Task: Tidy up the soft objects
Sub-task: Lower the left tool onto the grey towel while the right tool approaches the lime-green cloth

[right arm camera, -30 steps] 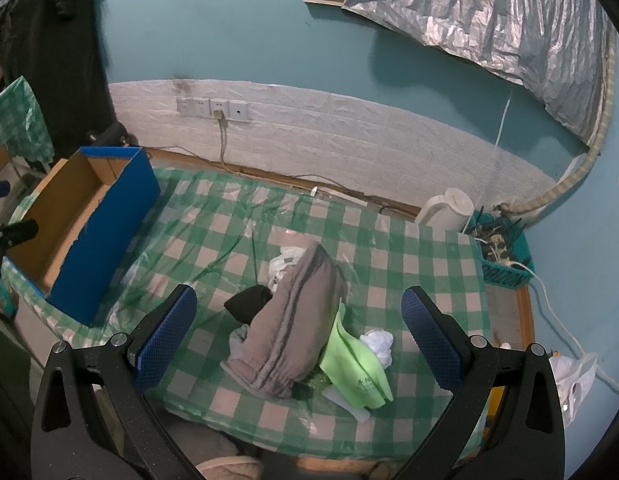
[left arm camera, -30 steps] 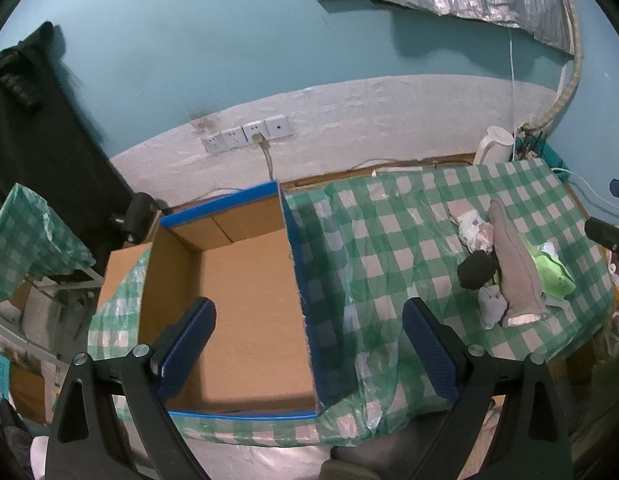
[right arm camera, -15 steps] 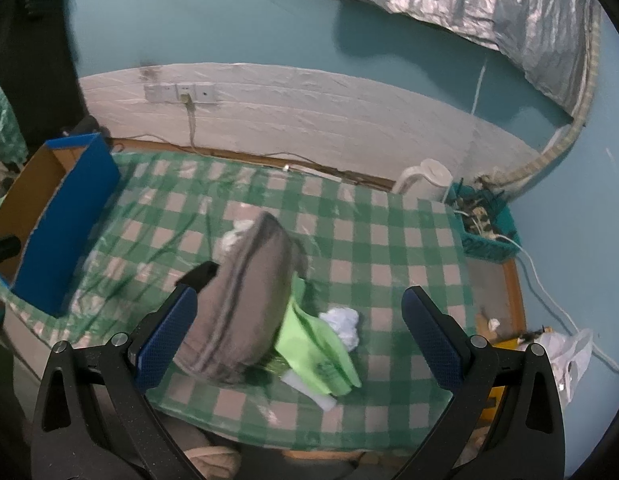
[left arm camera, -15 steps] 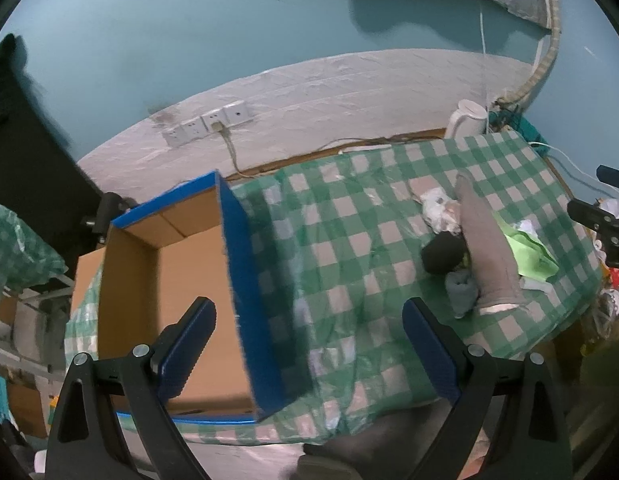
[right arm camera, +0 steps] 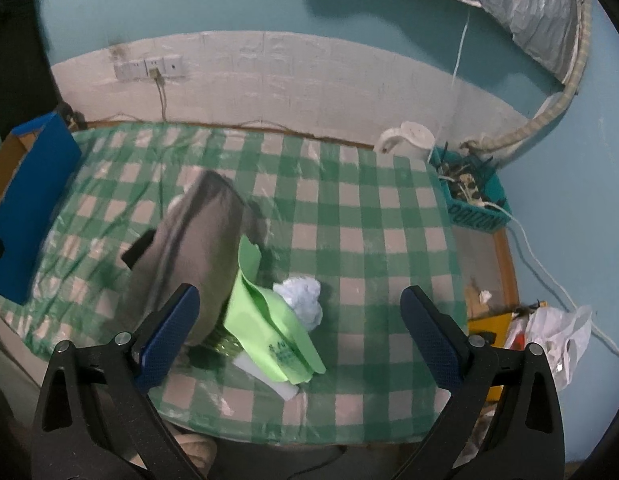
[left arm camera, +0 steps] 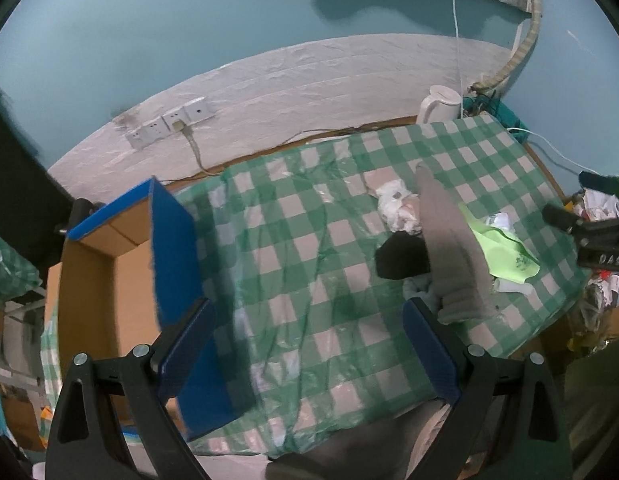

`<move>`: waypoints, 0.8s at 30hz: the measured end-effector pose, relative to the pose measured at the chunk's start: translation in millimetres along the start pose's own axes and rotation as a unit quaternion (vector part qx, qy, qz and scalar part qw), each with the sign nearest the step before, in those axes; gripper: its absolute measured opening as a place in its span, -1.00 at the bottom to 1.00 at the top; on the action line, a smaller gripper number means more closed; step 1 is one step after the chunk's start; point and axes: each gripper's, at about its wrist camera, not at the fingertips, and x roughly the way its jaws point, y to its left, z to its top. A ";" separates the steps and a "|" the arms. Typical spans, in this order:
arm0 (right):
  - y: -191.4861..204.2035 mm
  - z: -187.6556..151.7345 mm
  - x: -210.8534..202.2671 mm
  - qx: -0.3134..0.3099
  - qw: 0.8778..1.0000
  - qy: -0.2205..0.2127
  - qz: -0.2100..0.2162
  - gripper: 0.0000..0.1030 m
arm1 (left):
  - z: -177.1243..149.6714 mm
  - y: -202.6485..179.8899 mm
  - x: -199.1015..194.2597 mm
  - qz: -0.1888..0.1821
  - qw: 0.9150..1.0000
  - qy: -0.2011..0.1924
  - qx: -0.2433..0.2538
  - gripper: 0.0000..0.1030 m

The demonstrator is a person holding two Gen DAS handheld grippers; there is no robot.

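Note:
A pile of soft things lies on the green checked tablecloth point(left arm camera: 293, 264): a long grey cloth point(left arm camera: 449, 244) point(right arm camera: 193, 240), a black item point(left arm camera: 401, 256), a white patterned cloth point(left arm camera: 397, 204), a lime green cloth point(left arm camera: 501, 252) point(right arm camera: 269, 320) and a pale blue ball point(right arm camera: 301, 300). A blue cardboard box point(left arm camera: 125, 256) stands open at the table's left end. My left gripper point(left arm camera: 309, 344) is open and empty, above the table's front between box and pile. My right gripper point(right arm camera: 297, 332) is open and empty, just above the green cloth.
A white kettle point(right arm camera: 409, 140) stands at the table's far right corner, beside a teal basket point(right arm camera: 473, 188) of cables. Wall sockets point(left arm camera: 169, 124) with a cord are behind the table. Bags and clutter point(right arm camera: 549, 332) lie on the floor at the right.
My left gripper has swung right, from over the box towards the pile. My right gripper has moved right and closer to the pile, now over the green cloth.

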 end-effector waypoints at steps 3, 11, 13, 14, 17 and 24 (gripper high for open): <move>-2.6 -6.8 13.1 0.005 1.000 0.020 0.004 0.87 | 2.9 -9.5 11.0 -0.009 1.000 0.009 -0.003 0.85; -8.2 -23.0 44.2 0.004 0.998 0.057 0.016 0.74 | 9.3 -38.1 41.9 -0.030 0.999 0.034 -0.003 0.85; -8.6 -27.8 51.2 0.000 0.998 0.065 0.021 0.71 | 10.3 -44.6 49.1 -0.035 0.999 0.041 -0.001 0.85; -8.9 -30.7 54.3 -0.001 0.997 0.070 0.021 0.69 | 10.7 -47.8 52.2 -0.038 0.998 0.045 -0.001 0.85; -9.5 -37.3 65.2 -0.007 0.996 0.085 0.025 0.66 | 12.2 -56.9 62.5 -0.050 0.997 0.055 -0.004 0.85; -6.7 -47.1 83.8 -0.024 0.994 0.106 0.027 0.60 | 14.3 -74.3 85.1 -0.073 0.994 0.081 -0.008 0.85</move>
